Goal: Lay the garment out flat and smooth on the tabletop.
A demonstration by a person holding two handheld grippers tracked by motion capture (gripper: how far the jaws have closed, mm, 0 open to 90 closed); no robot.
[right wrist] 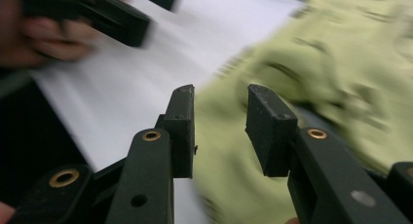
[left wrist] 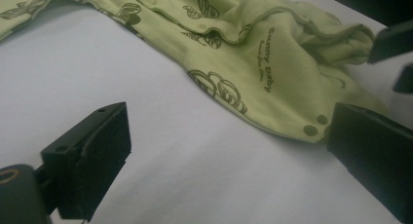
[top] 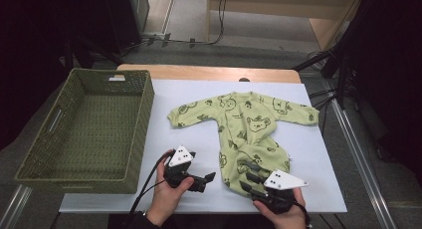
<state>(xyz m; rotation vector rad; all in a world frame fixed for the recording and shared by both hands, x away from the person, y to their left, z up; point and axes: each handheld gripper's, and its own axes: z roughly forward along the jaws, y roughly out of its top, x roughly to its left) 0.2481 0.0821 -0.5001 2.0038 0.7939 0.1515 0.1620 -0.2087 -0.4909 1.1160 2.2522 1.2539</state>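
Baby suit (top: 247, 134) flat on white worktop (top: 199, 139) w/ leg end bunched nr both tools, left tool (top: 208, 179) released beside hem, right tool (right wrist: 220, 131) parted over fabric w/o pinching: risks snagging one layer only, dragging suit askew, missing basket (top: 84, 129).

A pale green baby romper (top: 246, 132) printed with dark bear faces lies face up on the white bench (top: 194, 139), sleeves spread, its legs bunched at the near end.

High view looks down from above the counter (top: 308, 139). Both gripper views sit low and close, sharing the green romper's (left wrist: 272, 63) bunched legs.
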